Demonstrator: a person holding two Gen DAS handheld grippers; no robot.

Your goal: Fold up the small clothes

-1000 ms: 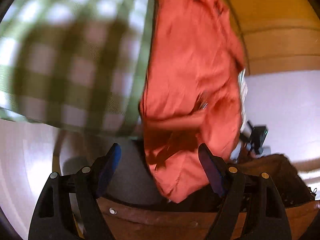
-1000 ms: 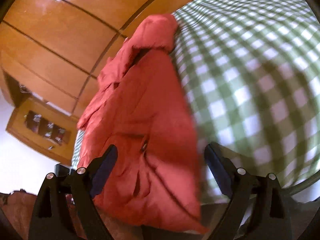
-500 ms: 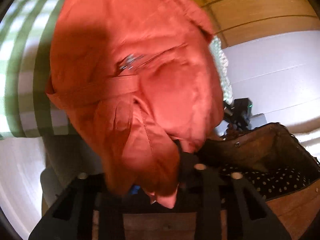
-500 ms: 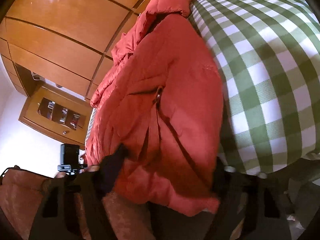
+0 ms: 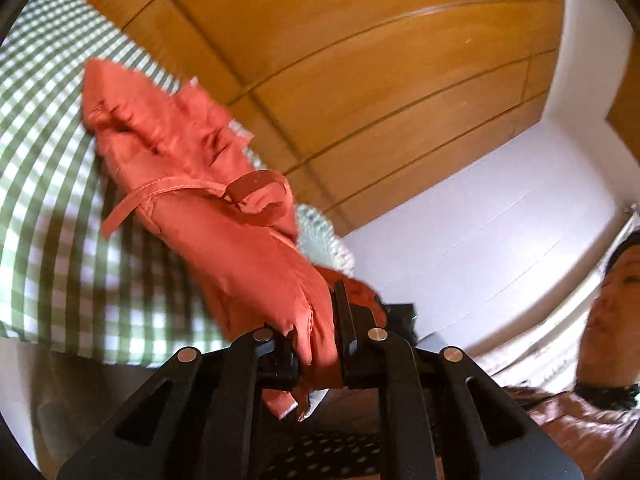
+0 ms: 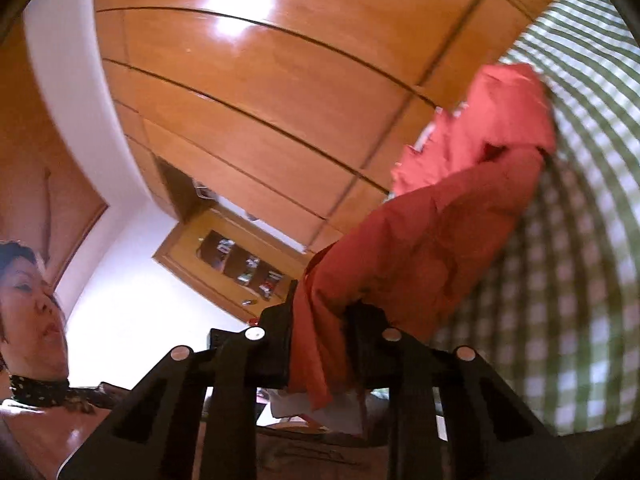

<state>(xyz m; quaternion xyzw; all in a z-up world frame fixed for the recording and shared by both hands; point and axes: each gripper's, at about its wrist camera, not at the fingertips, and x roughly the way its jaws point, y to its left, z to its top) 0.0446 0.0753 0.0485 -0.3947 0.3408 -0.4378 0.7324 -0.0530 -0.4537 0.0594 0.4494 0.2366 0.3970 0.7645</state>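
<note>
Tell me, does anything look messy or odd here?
Only the red garment: bunched and creased, a loose strap dangling, pinched in the left hand-held gripper and right hand-held gripper above the checked cloth.

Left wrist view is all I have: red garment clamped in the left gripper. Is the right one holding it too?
Observer: Yes. The right gripper has just closed on another part of the red garment; fabric is pinched between its jaws.
Operator: Anything hanging below that grip?
Observer: A short red flap and a bit of white fabric hang under the jaws.
Operator: What's behind it on that side?
Observer: A small wooden cabinet with a glass door, on the white wall below the wardrobe panels. Your view doesn't show it.
</note>
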